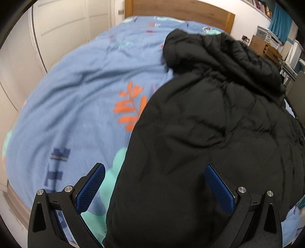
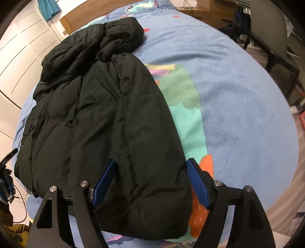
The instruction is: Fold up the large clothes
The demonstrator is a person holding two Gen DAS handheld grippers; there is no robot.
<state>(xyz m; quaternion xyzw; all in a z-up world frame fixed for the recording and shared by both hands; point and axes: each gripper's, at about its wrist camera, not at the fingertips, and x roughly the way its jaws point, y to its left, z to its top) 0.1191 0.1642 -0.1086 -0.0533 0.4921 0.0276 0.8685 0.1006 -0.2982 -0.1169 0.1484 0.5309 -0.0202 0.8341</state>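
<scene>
A black puffer jacket (image 1: 209, 133) lies on the bed, hood toward the headboard. It also shows in the right wrist view (image 2: 106, 114). My left gripper (image 1: 155, 175) is open above the jacket's lower left side, with its left finger over the bedcover and its right finger over the jacket. My right gripper (image 2: 151, 173) is open, its blue-padded fingers either side of the jacket's lower right corner. Neither gripper holds anything.
The bed has a blue patterned cover (image 1: 76, 95) and a wooden headboard (image 1: 181, 9). White wardrobe doors (image 1: 63, 28) stand to the left. A chair (image 2: 270, 28) and wooden furniture (image 1: 266, 47) stand to the right. Another gripper device (image 2: 6, 179) shows at the left edge.
</scene>
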